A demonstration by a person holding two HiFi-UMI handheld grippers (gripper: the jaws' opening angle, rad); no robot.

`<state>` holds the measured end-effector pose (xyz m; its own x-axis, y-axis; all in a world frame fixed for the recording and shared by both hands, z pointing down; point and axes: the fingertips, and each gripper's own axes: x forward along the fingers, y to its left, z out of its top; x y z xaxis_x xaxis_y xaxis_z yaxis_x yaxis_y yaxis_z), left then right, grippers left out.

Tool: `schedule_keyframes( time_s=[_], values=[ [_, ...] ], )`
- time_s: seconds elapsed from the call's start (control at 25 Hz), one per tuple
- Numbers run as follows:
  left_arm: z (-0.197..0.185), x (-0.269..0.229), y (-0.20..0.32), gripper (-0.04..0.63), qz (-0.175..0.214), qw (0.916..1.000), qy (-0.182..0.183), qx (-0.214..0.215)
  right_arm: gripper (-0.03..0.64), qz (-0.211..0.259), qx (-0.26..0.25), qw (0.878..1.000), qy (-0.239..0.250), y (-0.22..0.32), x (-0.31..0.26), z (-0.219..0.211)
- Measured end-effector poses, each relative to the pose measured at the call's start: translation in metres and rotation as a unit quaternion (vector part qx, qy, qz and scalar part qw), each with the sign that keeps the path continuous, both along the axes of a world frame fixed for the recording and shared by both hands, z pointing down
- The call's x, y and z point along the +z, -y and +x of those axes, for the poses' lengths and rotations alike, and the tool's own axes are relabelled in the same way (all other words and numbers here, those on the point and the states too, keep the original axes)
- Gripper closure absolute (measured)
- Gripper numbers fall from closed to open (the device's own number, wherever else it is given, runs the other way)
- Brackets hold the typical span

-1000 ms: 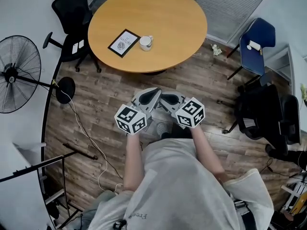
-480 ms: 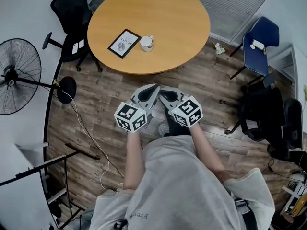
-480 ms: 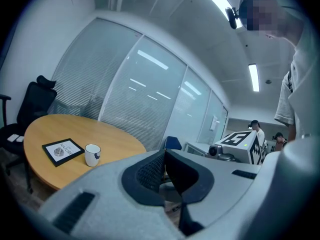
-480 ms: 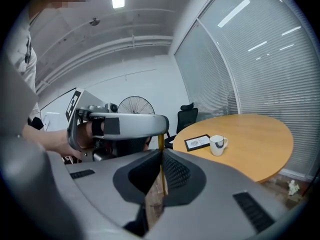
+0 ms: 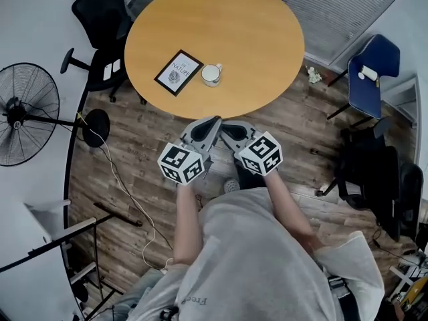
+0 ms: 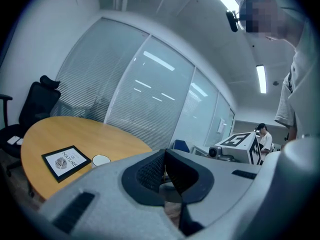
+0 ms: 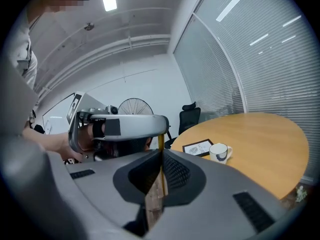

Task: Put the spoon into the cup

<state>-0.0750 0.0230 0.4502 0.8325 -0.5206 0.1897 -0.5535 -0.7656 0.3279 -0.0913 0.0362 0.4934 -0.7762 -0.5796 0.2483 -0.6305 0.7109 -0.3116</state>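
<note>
L gripper (image 5: 212, 123), R gripper (image 5: 226, 128) closed (adjacent); cup (image 5: 211, 74) on table (image 5: 254, 39).

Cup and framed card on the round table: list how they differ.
The cup is white and round and stands upright; the framed card is a black-edged rectangle lying flat. The cup covers less of the table than the framed card. The cup has a handle; the framed card bears a leaf emblem and print. Both sit side by side on the table.

The round orange-brown wooden table (image 5: 254, 39) now lies lower in the head view, its near edge closer to the left gripper (image 5: 213, 122) and right gripper (image 5: 225, 127); the white ceramic cup (image 5: 211, 74) likewise.
</note>
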Motion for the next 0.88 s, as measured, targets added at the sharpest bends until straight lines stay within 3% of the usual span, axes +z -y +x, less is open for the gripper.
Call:
schedule_keyframes(
  time_s=[0.4,0.88],
  values=[
    [0.014,-0.007,0.100,0.584,-0.009,0.9998,-0.019,-0.001,0.608,-0.001,0.001,1.000,-0.016,0.100,-0.006,0.016],
    [0.014,-0.011,0.181,0.584,-0.009,0.9997,-0.005,-0.024,0.609,-0.004,-0.028,1.000,-0.006,0.179,-0.012,0.014]
  ],
)
